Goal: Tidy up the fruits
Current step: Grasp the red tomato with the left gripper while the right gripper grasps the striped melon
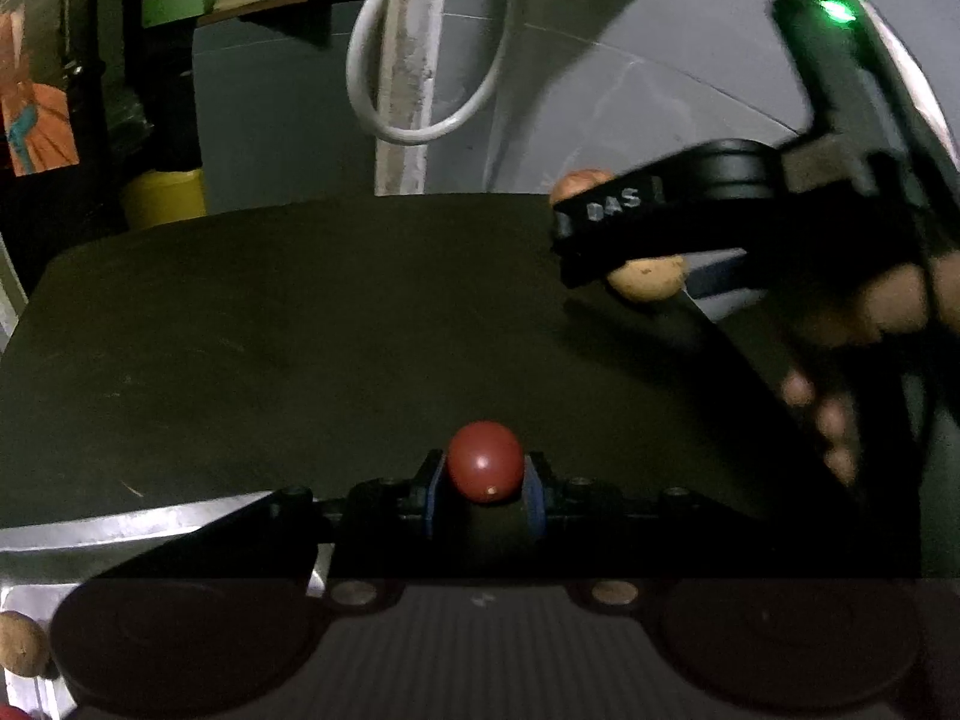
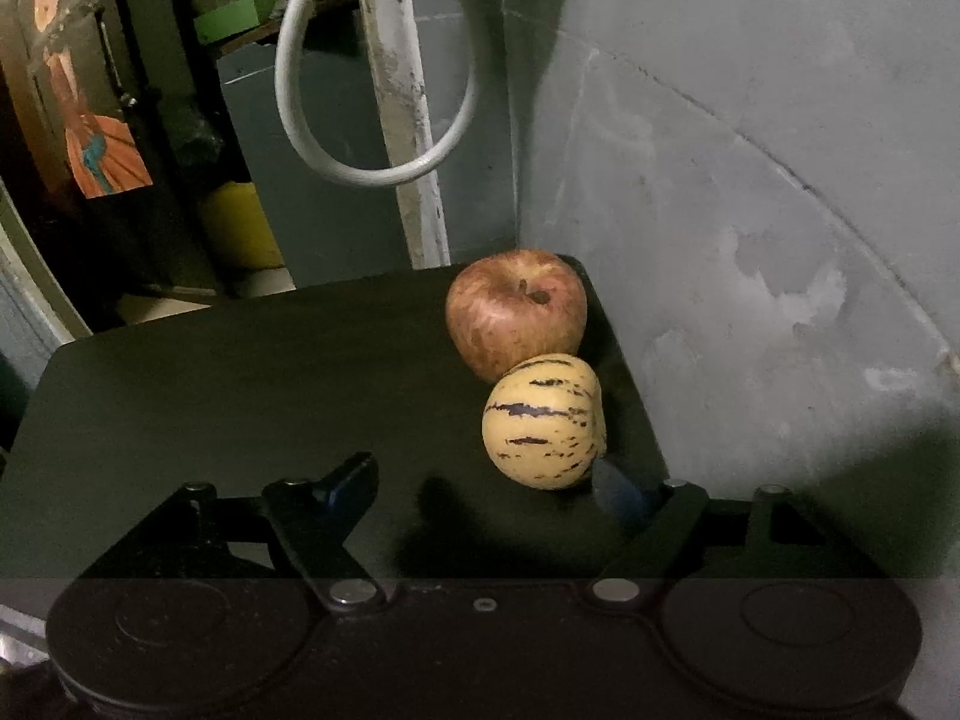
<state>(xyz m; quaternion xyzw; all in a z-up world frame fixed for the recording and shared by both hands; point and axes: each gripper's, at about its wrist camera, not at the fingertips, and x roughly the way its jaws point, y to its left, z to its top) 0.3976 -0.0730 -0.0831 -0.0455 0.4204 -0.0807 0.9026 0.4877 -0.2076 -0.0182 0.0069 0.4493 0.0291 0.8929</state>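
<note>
My left gripper [image 1: 485, 489] is shut on a small round red fruit [image 1: 485, 461], held just above the near edge of the black tray [image 1: 270, 330]. My right gripper [image 2: 486, 486] is open over the same black tray [image 2: 210, 390]. A yellow striped melon-like fruit [image 2: 543, 420] lies just ahead of its right finger [image 2: 618, 495], touching a red apple [image 2: 517, 312] behind it in the tray's far right corner. In the left wrist view the right gripper [image 1: 606, 234] hovers at the tray's right side, partly hiding the apple [image 1: 579, 183] and the yellow fruit [image 1: 648, 279].
A grey wall [image 2: 750, 210] borders the tray on the right. A white cable loop [image 2: 372, 168] hangs behind it. A yellow container [image 1: 165, 195] stands at the back left. A brown fruit [image 1: 21, 642] lies on the metal surface at lower left.
</note>
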